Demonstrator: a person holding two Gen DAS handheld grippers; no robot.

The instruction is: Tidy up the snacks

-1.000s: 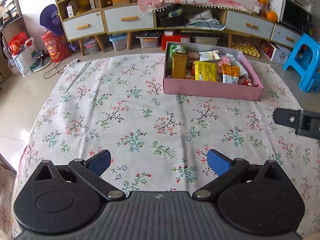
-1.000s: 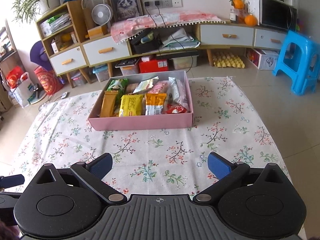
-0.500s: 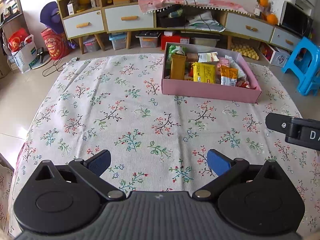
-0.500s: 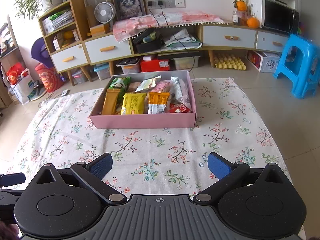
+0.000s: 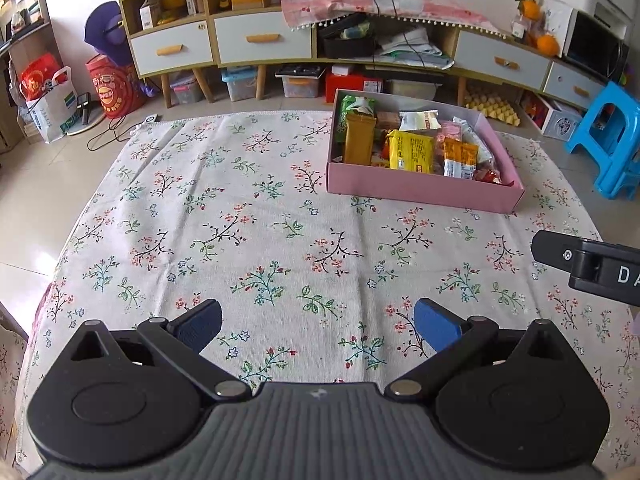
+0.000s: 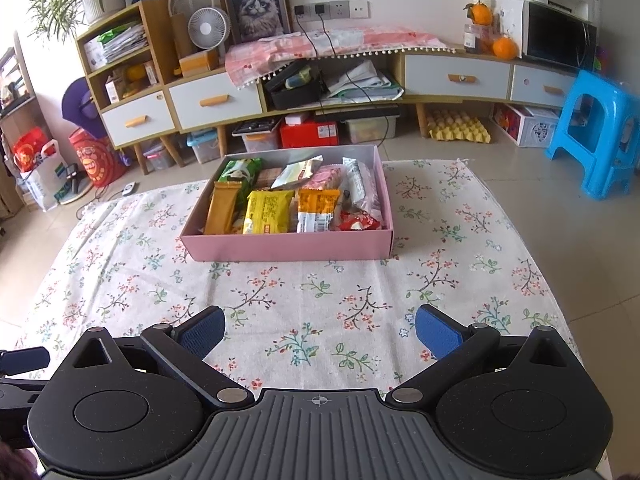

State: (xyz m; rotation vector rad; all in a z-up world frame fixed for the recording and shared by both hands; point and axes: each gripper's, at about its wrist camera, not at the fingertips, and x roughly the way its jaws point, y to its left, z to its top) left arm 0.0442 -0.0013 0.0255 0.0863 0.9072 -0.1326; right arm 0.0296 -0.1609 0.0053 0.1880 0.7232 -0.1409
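A pink box (image 5: 416, 188) (image 6: 288, 246) stands on the floral tablecloth (image 5: 248, 216) (image 6: 440, 248), packed with several snack packets: a yellow one (image 6: 267, 213), an orange one (image 6: 318, 209), a tan one (image 6: 223, 212), a green one (image 6: 240, 172). My left gripper (image 5: 318, 326) hovers open over the cloth, well short of the box, with nothing between its fingers. My right gripper (image 6: 320, 330) is open too, facing the box's front wall from a distance. Part of the right gripper (image 5: 592, 264) shows at the right edge of the left wrist view.
A low cabinet with drawers (image 6: 456, 80) and storage bins runs along the back wall. A blue plastic stool (image 6: 600, 136) stands on the floor to the right of the table. Bags (image 5: 52, 96) sit on the floor at the left.
Both grippers have drawn back and risen slightly, so the box sits a little farther off in each view. Both stay open. The snacks have not moved.
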